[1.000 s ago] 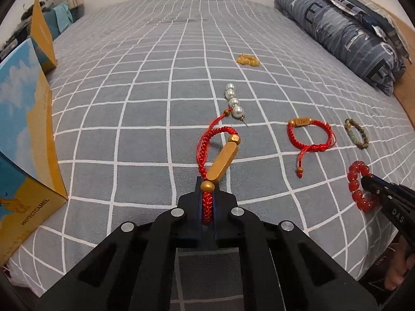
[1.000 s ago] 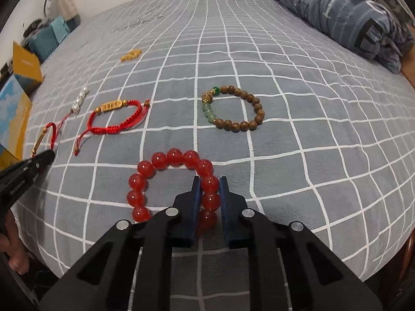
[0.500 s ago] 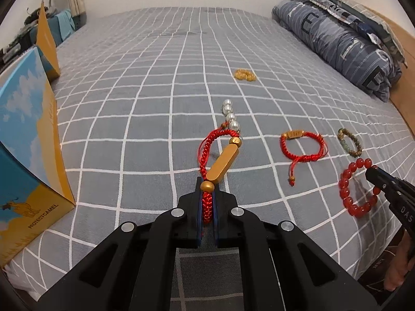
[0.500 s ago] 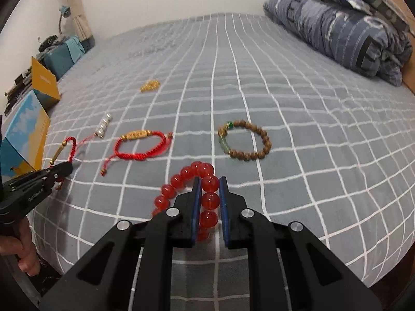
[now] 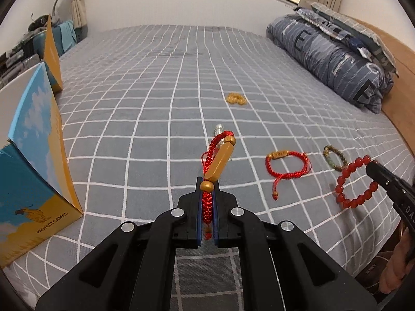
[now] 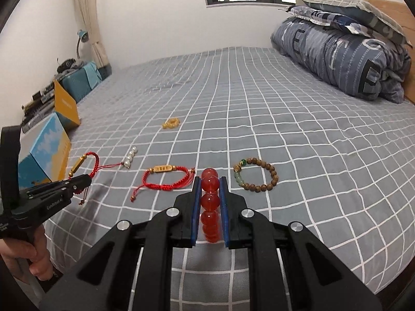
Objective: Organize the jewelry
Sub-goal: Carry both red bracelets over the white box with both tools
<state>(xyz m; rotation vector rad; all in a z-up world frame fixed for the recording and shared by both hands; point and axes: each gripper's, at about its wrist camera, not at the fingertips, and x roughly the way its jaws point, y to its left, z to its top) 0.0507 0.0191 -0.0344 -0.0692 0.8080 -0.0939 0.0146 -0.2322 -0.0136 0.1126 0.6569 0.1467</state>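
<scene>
L gripper [image 5: 207, 189] fingers [image 5: 198, 207] clenched on the braided cord of a red cord bracelet w/ gold tube bead [image 5: 219, 164], which stands up and away from the blue pads, its loop lifted off the bed [image 5: 145, 119]; a thin red tail trails from it toward the pearl strand [image 6: 130, 157]. R gripper [image 6: 210, 190] fingers [image 6: 195, 207] clenched on a red bead bracelet [image 6: 210, 202], beads stacked in a line between the pads; in the left wrist view the ring hangs from the fingertips at far right, clear of the sheet. Both grippers are held low over the near edge of the bed, tilted slightly down, L one toward the bed's left side and R one toward its right, well apart. A bare hand [image 6: 24, 254] wraps the L gripper's handle below the mattress edge. Lying on the grey checked sheet betw. them: a red cord bracelet w/ gold plate [image 6: 166, 178], a wooden bead bracelet [image 6: 255, 177] w/ green beads, and farther back a small gold piece [image 6: 171, 123]. A blue-and-yellow box [image 5: 33, 171] stands at the bed's left edge; a folded quilt [image 6: 339, 62] lies near the headboard.
</scene>
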